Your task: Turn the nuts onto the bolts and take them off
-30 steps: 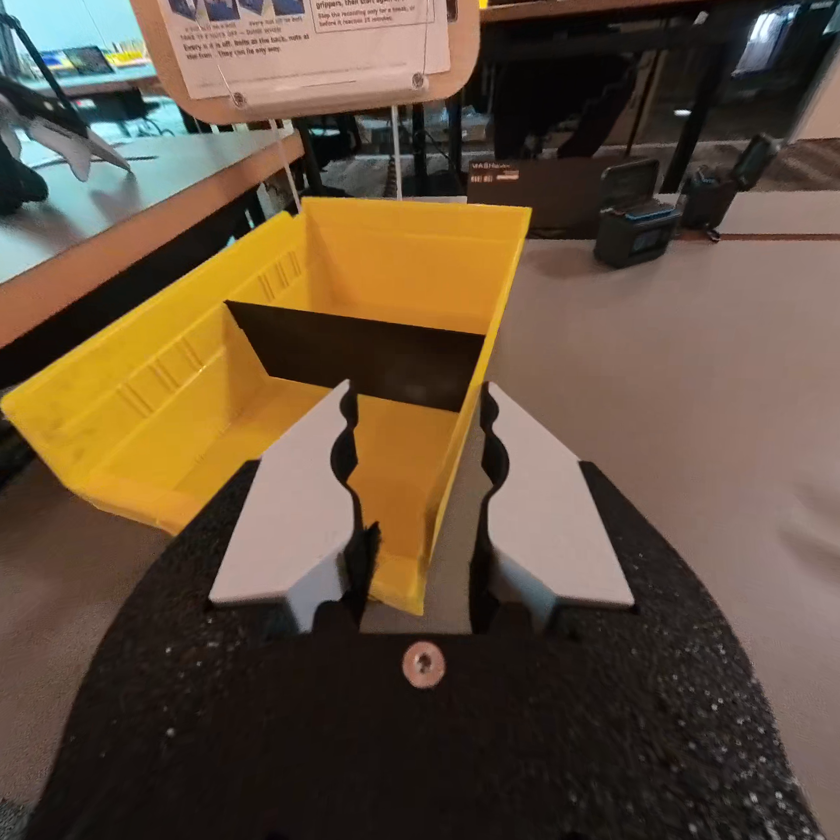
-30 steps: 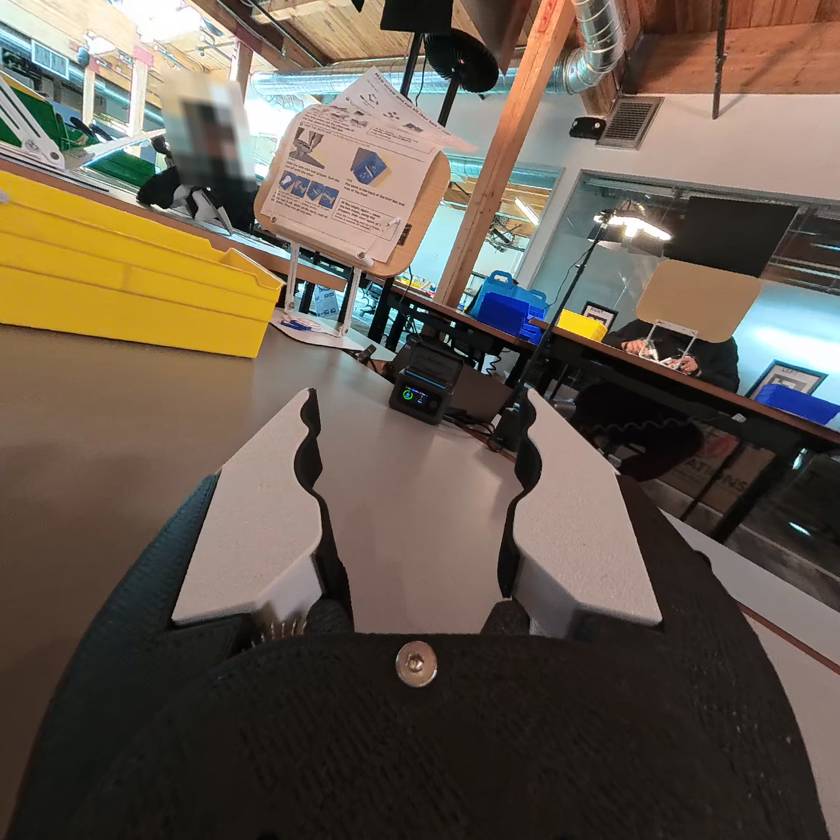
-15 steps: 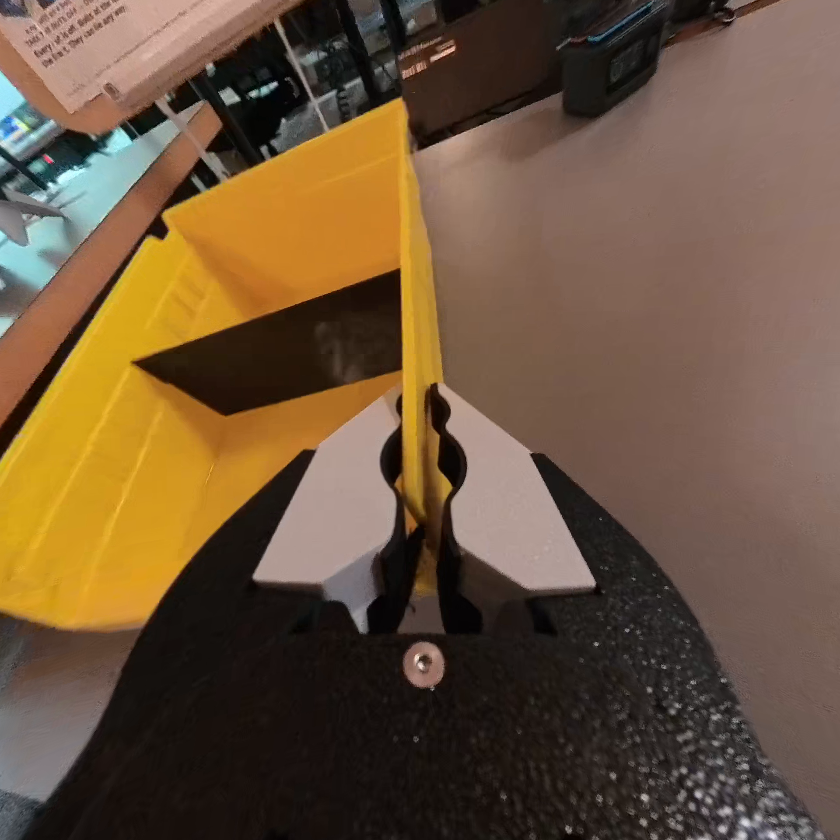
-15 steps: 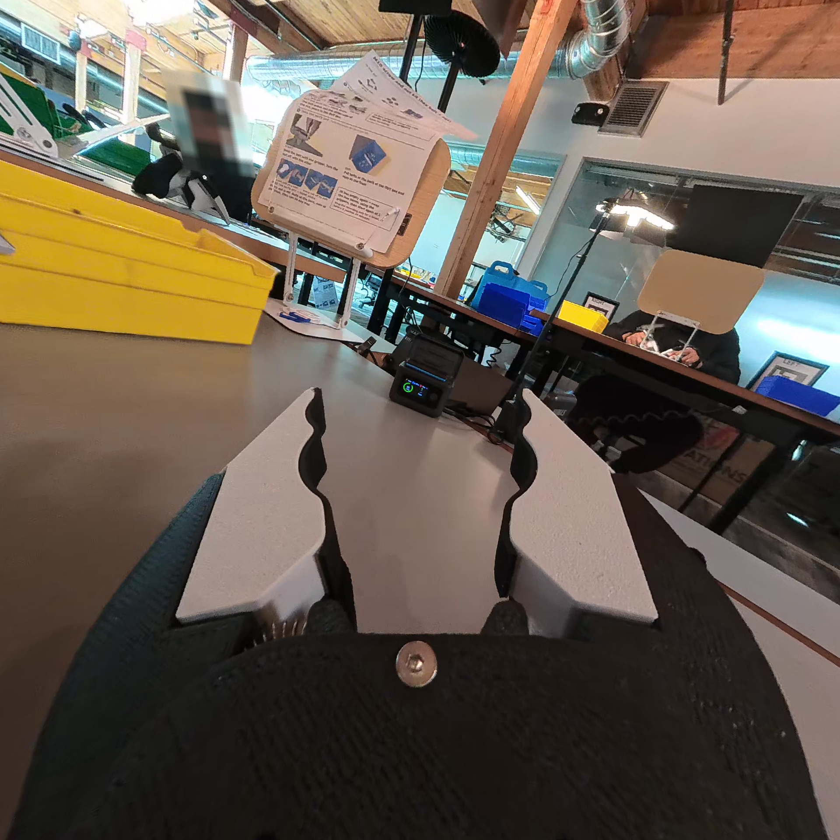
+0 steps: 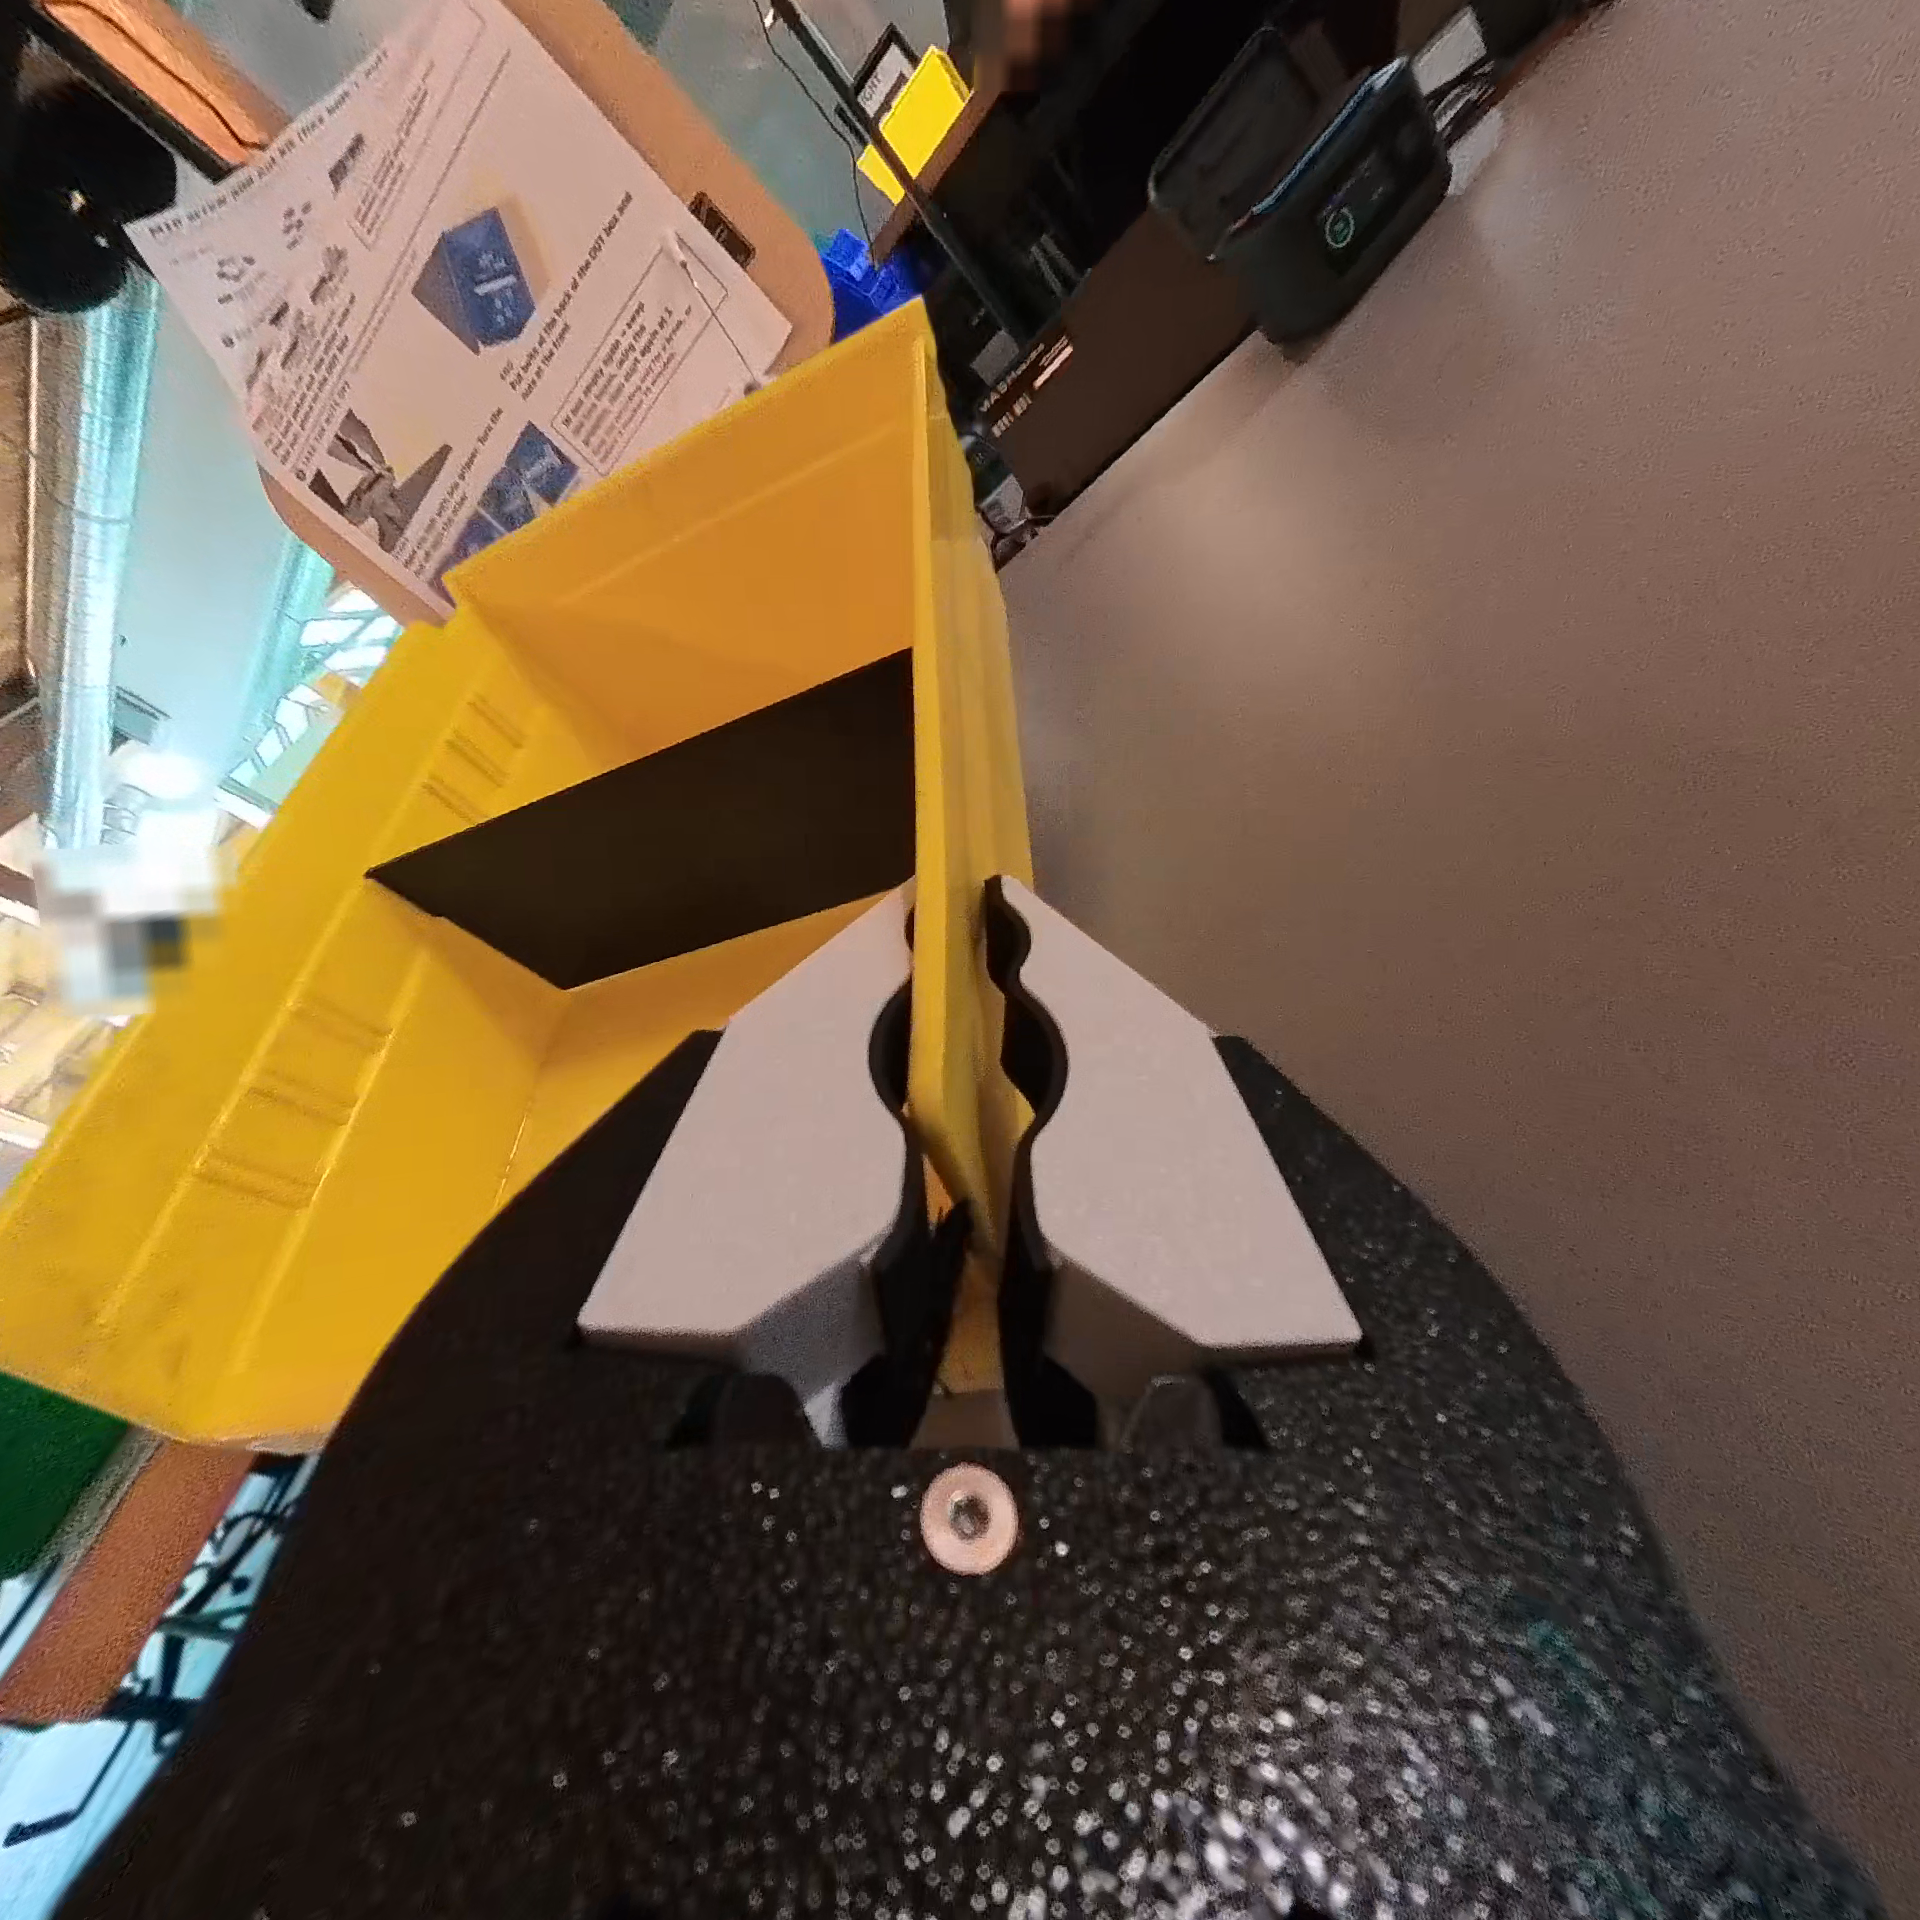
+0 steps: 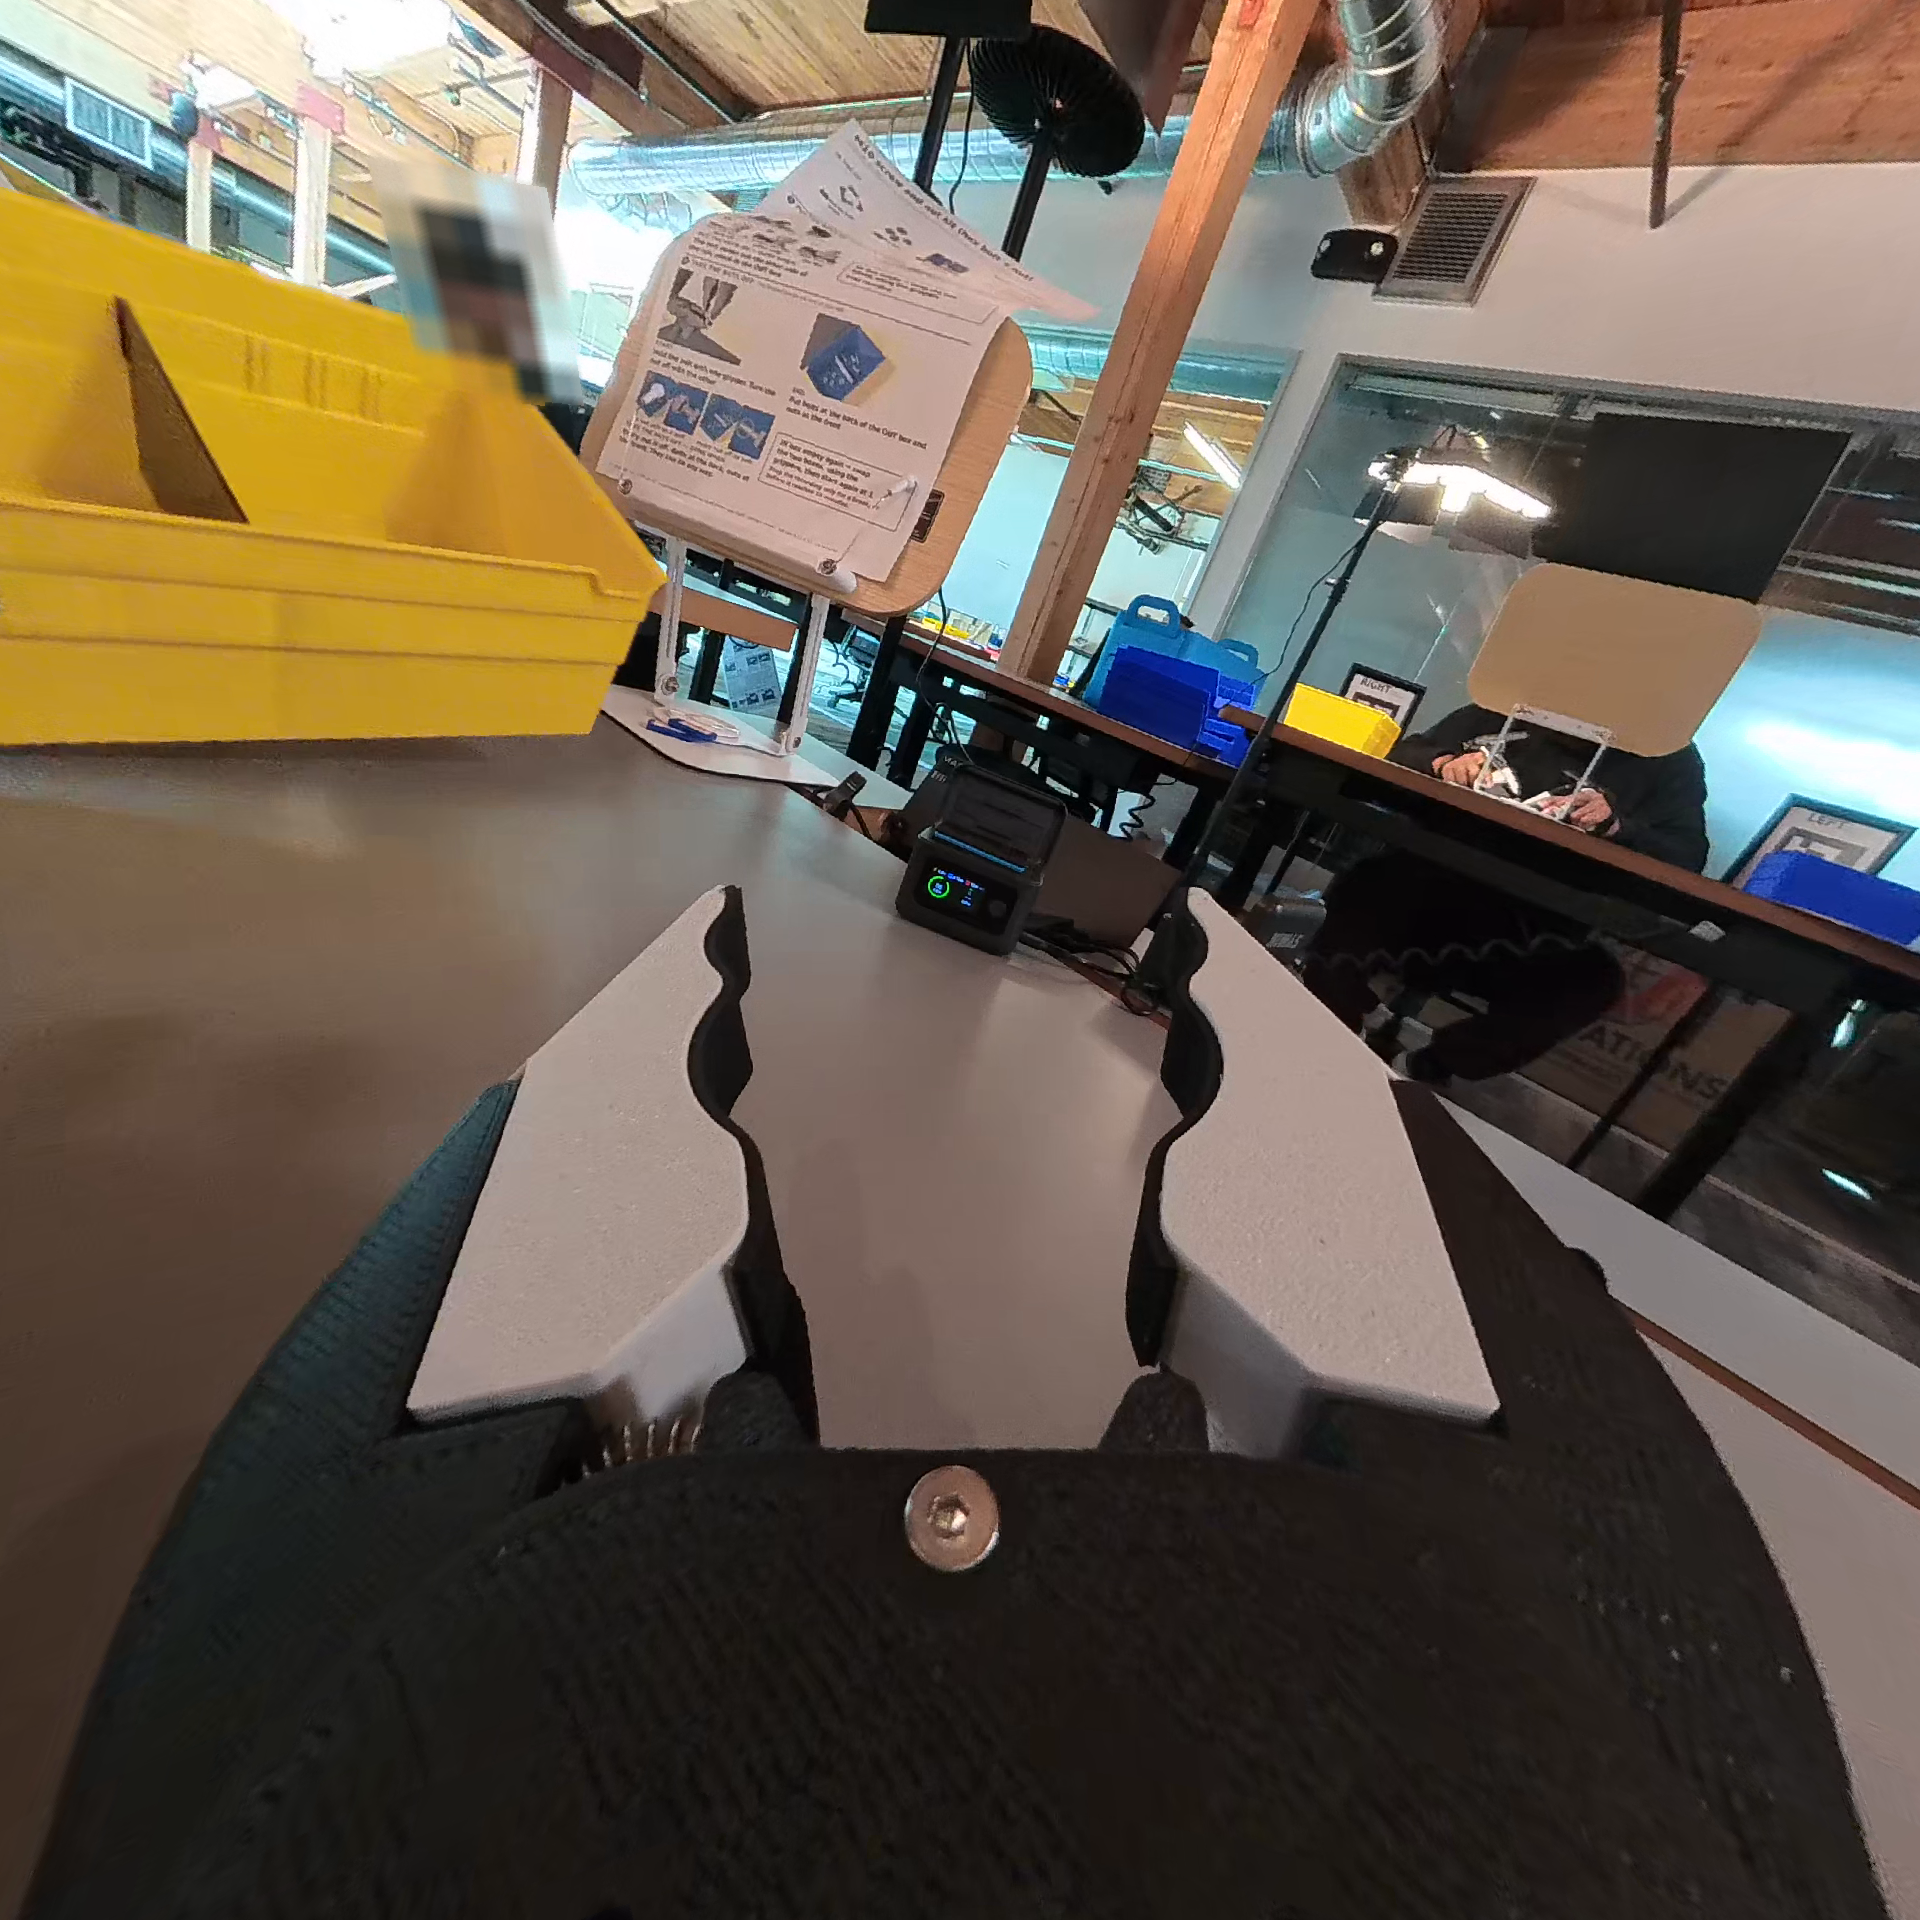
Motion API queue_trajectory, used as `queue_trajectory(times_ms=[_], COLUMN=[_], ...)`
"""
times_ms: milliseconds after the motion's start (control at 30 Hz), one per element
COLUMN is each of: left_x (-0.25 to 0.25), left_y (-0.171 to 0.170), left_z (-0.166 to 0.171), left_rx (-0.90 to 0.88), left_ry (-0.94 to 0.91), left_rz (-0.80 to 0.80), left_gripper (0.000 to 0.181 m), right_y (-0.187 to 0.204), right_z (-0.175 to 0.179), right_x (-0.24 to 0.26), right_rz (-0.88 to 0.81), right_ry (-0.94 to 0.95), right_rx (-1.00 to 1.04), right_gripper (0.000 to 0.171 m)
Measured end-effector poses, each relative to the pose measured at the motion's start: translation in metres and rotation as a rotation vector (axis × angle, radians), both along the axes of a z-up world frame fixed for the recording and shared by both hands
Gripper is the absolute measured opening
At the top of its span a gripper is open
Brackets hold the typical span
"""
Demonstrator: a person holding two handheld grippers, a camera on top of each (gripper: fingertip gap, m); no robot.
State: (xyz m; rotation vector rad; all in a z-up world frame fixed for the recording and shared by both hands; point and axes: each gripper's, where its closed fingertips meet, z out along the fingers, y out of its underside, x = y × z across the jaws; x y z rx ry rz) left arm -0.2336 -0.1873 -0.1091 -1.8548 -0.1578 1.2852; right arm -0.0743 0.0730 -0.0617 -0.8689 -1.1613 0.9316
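The right-hand wall of the yellow bin (image 5: 665,665) is clamped by the left tongs (image 5: 961,1029); its black divider (image 5: 665,821) is seen at 11 o'clock. The right tongs (image 6: 961,997) are held apart over the worktop (image 6: 260,935), nothing between them.

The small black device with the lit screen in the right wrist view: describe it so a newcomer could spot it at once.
Start at the grey table and follow it past the open right tongs toward its far edge. There, right of the instruction board's stand, sits the small black device. Unlike the yellow bin at left, it is dark, boxy and shows a glowing screen with a green ring.
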Motion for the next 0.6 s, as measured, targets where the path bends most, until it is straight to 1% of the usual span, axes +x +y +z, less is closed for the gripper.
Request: queue_trajectory(times_ms=[100,200,267,333,400,433,467,533,567,600], left_x=[0.005,0.007,0.008,0.010,0.011,0.010,0.010,0.009,0.009,0.009], left_y=[0.004,0.010,0.014,0.017,0.021,0.022,0.023,0.024,0.025,0.026], left_z=[0.005,0.011,0.014,0.015,0.015,0.015,0.015,0.016,0.017,0.018], left_rx=[-0.017,0.011,0.042,0.055,0.061,0.068,0.077,0.097,0.108,0.121], left_ry=[0.057,0.058,0.036,0.023,0.016,0.007,-0.004,-0.038,-0.051,-0.064], left_rz=[-0.017,-0.029,-0.045,-0.063,-0.072,-0.076,-0.081,-0.093,-0.100,-0.109], left_gripper=[0.003,0.003,0.003,0.003,0.003,0.003,0.003,0.003,0.004,0.004], right_y=[-0.001,0.004,0.006,-0.005,-0.014,-0.009,0.008,0.068,0.104,0.140], right_z=[-0.001,-0.002,0.004,0.032,0.070,0.086,0.100,0.115,0.110,0.098], right_x=[0.000,0.000,0.003,0.019,0.044,0.062,0.083,0.137,0.171,0.209], right_rz=[0.002,-0.032,-0.055,-0.035,-0.002,-0.010,-0.059,-0.262,-0.393,-0.531], right_ry=[-0.003,-0.027,-0.072,-0.095,-0.122,-0.140,-0.155,-0.183,-0.234,-0.307], right_rx=[0.001,-0.017,-0.116,-0.235,-0.265,-0.253,-0.240,-0.244,-0.261,-0.294], right_gripper=[0.080,0.077,0.077,0.077,0.077,0.075,0.072,0.072,0.072,0.072])
